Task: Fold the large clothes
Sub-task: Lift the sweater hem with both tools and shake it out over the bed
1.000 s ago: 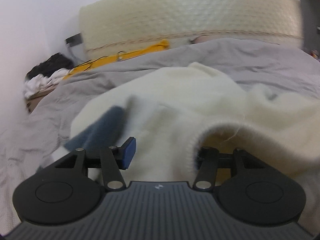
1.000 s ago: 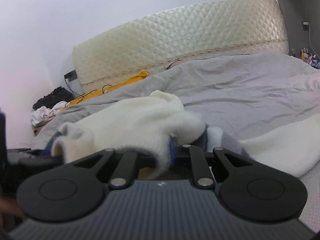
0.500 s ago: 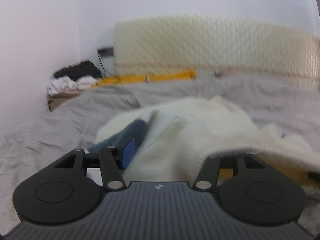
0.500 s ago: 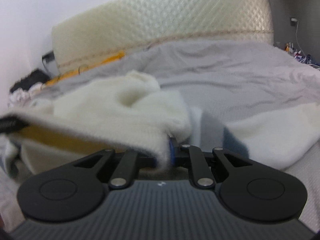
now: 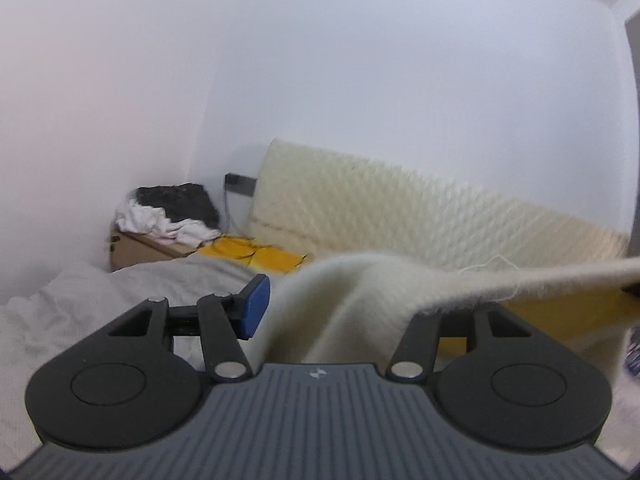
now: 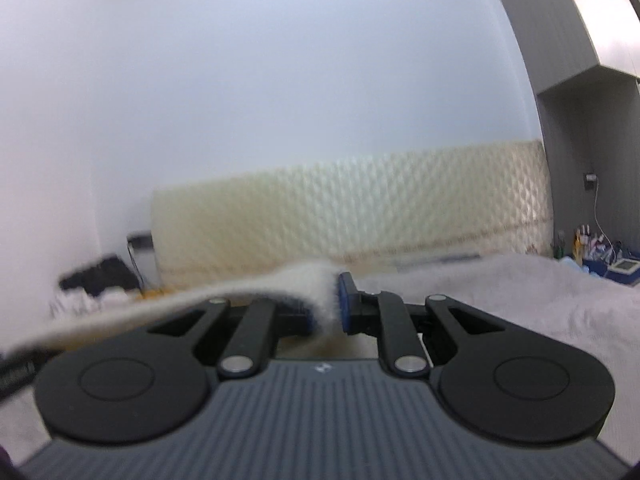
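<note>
Cream fuzzy knit, the sweater [image 5: 360, 292] now hangs in the air between our tools instead of lying heaped on the grey bedspread [image 5: 80, 300] as a second ago. Our left gripper [image 5: 340, 300] has thick folds filling its half-spread jaws; our right gripper [image 6: 326, 304] pinches the hem narrowly. Raised and stretched, it looks ready for laying flat.

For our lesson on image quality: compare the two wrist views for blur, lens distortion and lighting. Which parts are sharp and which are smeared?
Left wrist view: the left gripper body is sharp, the cream sweater edge and quilted headboard smeared; wall lines bow. Right wrist view: the right gripper is crisp, the headboard and dark clothes pile streaked; the grey cabinet curves. Lighting is soft and even, no glare.
</note>
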Action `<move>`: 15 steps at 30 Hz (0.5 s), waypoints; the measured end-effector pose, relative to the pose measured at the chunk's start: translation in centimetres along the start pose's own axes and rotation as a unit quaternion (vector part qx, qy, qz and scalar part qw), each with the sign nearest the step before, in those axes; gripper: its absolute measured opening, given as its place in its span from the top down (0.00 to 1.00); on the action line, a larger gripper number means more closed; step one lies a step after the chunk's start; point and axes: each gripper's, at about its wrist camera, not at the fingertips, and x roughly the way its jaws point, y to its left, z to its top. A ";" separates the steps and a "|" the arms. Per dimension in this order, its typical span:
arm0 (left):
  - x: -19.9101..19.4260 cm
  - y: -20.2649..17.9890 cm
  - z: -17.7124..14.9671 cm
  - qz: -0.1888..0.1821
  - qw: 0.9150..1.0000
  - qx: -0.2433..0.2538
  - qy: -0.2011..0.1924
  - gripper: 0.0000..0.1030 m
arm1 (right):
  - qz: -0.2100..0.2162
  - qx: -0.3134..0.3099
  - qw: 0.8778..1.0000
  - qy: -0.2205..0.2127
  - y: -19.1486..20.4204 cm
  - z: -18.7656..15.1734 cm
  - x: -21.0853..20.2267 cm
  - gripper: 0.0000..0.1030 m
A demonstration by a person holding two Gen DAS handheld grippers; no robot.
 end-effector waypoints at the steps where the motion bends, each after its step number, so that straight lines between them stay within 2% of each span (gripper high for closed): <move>1: -0.6 0.2 1.8 -0.009 1.000 -0.010 -0.001 0.40 | 0.005 0.003 1.000 -0.006 0.3 1.6 -0.3 0.86; 5: -2.5 0.4 8.7 -0.034 0.998 -0.044 -0.011 0.40 | 0.018 -0.034 0.998 -0.055 1.7 7.4 -2.4 0.86; 12: -7.5 -1.2 21.2 -0.068 0.994 -0.045 -0.076 0.40 | 0.030 -0.075 0.988 -0.130 3.9 18.9 -6.4 0.86; 15: -9.5 -1.7 26.8 -0.091 0.991 -0.041 -0.088 0.40 | 0.035 -0.085 0.983 -0.159 4.3 23.6 -8.3 0.86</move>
